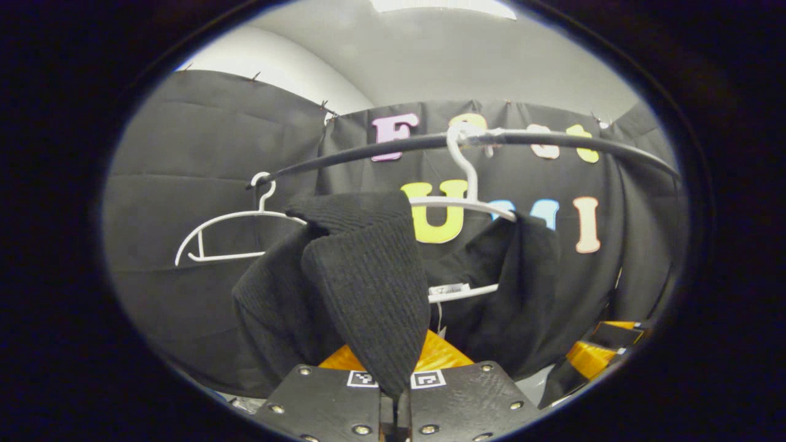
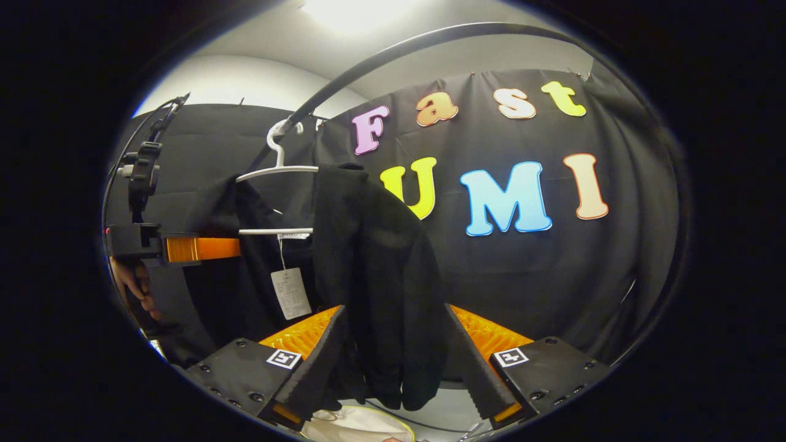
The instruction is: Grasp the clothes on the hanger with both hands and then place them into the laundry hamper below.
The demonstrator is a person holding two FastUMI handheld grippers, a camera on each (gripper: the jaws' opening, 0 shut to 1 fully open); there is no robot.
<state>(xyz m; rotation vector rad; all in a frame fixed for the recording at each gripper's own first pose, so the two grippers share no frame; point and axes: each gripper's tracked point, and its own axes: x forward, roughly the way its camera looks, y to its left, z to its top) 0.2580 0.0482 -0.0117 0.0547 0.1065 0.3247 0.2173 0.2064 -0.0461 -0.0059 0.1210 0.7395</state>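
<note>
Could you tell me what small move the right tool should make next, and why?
Probably close the right tool: its jaws stand open on either side of the black garment, which hangs on the white hanger. The left tool appears already shut on the fabric.

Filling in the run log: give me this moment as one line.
stage: grasping | left gripper: shut on garment | right gripper: open, around garment | garment: on hanger | hamper: not reached
</note>
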